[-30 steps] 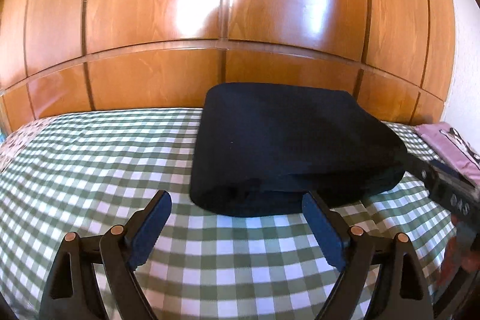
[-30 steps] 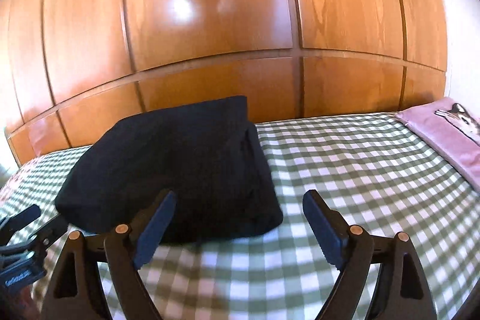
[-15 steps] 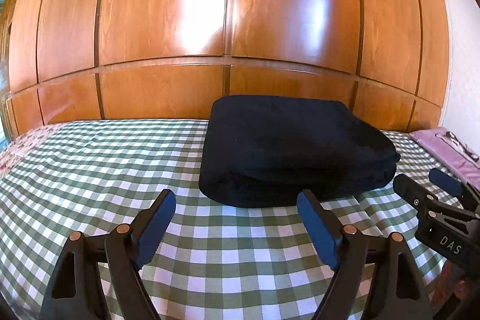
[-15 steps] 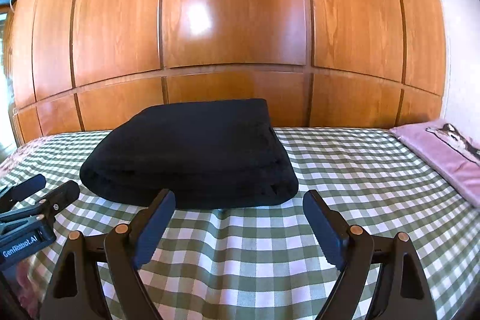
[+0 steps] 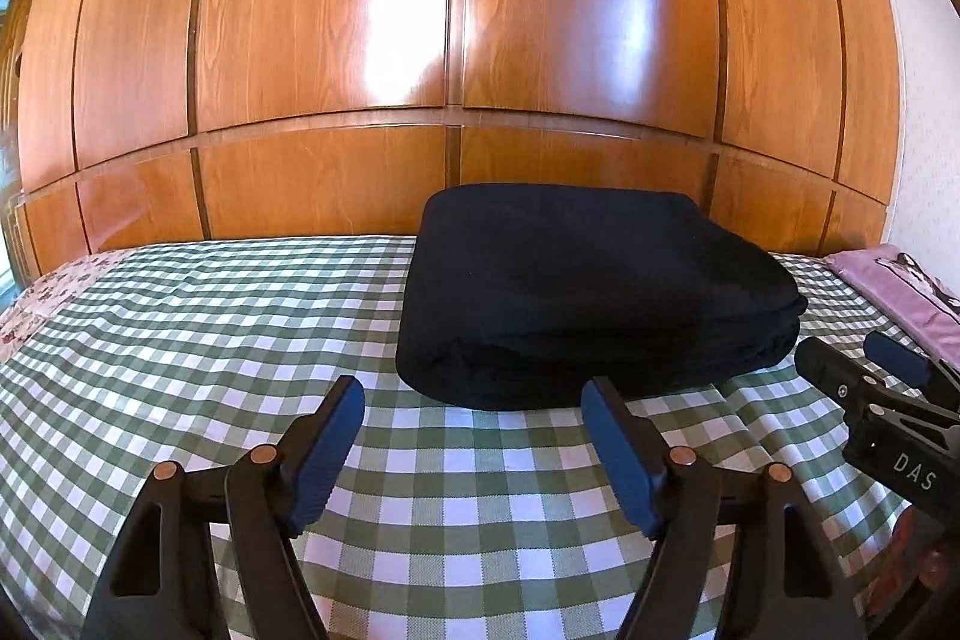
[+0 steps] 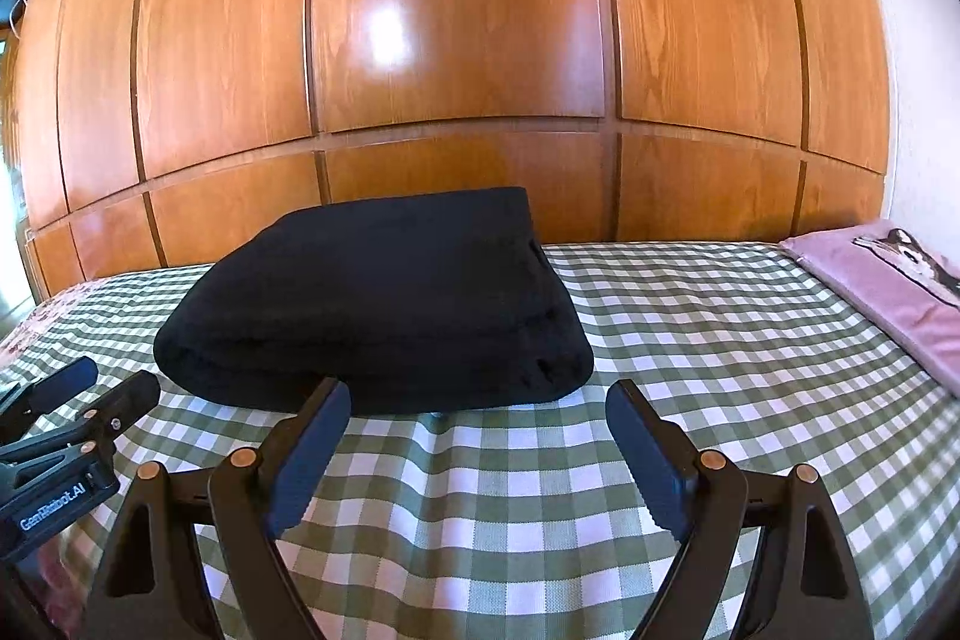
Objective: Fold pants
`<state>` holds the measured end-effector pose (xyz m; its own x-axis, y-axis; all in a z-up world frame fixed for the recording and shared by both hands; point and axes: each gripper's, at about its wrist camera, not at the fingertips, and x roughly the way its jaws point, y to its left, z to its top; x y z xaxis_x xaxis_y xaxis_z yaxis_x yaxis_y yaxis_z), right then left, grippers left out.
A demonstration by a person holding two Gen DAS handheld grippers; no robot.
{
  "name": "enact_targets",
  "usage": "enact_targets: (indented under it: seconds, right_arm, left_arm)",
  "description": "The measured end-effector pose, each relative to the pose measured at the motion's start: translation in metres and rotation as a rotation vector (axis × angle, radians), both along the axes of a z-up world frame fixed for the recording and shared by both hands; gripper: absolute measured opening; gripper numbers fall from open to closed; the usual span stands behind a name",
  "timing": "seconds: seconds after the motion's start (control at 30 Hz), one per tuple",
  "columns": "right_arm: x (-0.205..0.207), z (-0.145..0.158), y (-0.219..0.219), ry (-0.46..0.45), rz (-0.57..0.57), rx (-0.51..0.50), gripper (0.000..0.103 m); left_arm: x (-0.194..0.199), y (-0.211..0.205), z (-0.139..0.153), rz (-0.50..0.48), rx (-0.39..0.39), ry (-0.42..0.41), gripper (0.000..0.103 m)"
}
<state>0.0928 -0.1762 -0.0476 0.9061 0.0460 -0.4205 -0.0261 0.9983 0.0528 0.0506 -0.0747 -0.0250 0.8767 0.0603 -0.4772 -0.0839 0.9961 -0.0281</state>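
Pants (image 5: 591, 292): black, folded into a thick flat bundle, lying on the bedspread toward its far edge, close to the wardrobe; at 12 to 1 o'clock from the left gripper, at 11 o'clock from the right gripper.
Left gripper (image 5: 474, 436): fingers spread wide apart, nothing between them, low above the bedspread; right fingertip overlaps the near edge of the pants in its own view, contact cannot be told.
Right gripper (image 6: 477, 436): fingers spread wide apart, holding nothing; left fingertip overlaps the near edge of the pants in its own view.
Bedspread (image 6: 690, 340): green and white check, lightly wrinkled near the pants.
Wardrobe (image 5: 456, 40): glossy brown wood panels, at 12 o'clock behind the bed.
Pillow (image 6: 888, 292): pink, with an animal print, at 2 o'clock from the right gripper.
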Motion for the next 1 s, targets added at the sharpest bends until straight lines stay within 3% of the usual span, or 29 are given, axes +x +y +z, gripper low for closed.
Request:
enact_targets:
  seconds: [0.4,0.6,1.0]
  right_arm:
    - [0.0009,-0.0001,-0.0019,0.002,0.005,-0.003,0.087]
    - [0.0019,-0.0004,-0.0035,0.004,0.008,-0.001,0.087]
    - [0.0035,-0.0017,-0.0068,0.011,0.009,0.010,0.087]
  left_arm:
    - [0.0016,0.0037,-0.0013,-0.004,-0.023,0.004,0.076]
    - [0.0012,0.0019,-0.0014,0.000,-0.012,0.000,0.068]
    - [0.0021,0.0009,-0.0013,-0.001,-0.012,0.007,0.068]
